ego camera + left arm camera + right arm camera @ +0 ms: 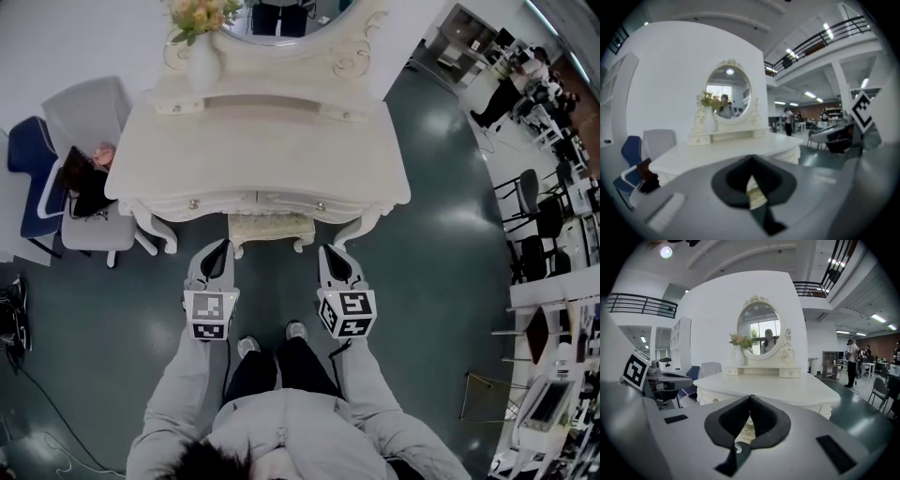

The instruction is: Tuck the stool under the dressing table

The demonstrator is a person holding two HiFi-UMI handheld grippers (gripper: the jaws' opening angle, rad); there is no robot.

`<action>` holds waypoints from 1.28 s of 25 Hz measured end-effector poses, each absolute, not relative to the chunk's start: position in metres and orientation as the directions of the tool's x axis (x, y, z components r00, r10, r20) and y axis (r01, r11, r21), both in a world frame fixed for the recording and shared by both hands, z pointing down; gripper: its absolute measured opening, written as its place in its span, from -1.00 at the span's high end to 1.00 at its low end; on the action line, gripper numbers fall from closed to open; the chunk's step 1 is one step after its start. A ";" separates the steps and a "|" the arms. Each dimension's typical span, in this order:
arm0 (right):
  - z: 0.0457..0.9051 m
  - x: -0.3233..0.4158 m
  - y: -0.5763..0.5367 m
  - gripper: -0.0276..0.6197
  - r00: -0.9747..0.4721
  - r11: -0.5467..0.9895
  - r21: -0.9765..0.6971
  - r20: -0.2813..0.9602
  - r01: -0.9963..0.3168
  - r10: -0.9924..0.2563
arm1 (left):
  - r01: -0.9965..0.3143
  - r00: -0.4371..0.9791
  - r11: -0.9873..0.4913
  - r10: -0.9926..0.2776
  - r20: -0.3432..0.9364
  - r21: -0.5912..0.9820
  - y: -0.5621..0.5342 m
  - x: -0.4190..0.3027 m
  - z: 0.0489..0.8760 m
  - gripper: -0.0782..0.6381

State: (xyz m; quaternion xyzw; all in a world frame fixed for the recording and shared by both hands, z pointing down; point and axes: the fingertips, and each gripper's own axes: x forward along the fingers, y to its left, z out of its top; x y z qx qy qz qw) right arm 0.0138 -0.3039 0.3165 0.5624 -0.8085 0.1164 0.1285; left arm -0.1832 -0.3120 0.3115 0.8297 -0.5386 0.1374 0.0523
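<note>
- The cream cushioned stool with carved legs (pixel 272 228) sits mostly under the ornate white dressing desk (pixel 272 150). Only its front edge pokes out, so it looks basically tucked.
- Left gripper (pixel 221 251) and right gripper (pixel 332 253) both have their jaws pressed together and empty, clear of the stool. I'd guess the job's done.
- Count: one stool, one desk, two grippers.

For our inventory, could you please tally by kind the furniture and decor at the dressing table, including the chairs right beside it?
Dressing table: 1
Oval mirror: 1
Stool: 1
Vase of flowers: 1
Chairs: 2, grey chair and blue chair
Total: 6
</note>
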 end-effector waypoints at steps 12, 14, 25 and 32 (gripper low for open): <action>0.247 0.000 -0.278 0.91 -0.314 0.334 0.043 0.245 -0.942 -0.917 | -0.897 0.426 -0.440 -0.886 0.186 -0.044 -0.290 -0.193 0.246 0.76; 0.238 0.000 -0.274 0.91 -0.308 0.327 0.049 0.228 -0.944 -0.924 | -0.897 0.429 -0.440 -0.888 0.163 -0.037 -0.288 -0.195 0.235 0.76; 0.189 0.001 -0.257 0.91 -0.268 0.277 0.063 0.118 -0.959 -0.956 | -0.892 0.449 -0.450 -0.893 0.034 -0.051 -0.272 -0.204 0.182 0.76; 0.166 0.002 -0.249 0.91 -0.265 0.269 0.070 0.060 -0.961 -0.962 | -0.898 0.439 -0.435 -0.898 -0.045 -0.064 -0.264 -0.207 0.154 0.76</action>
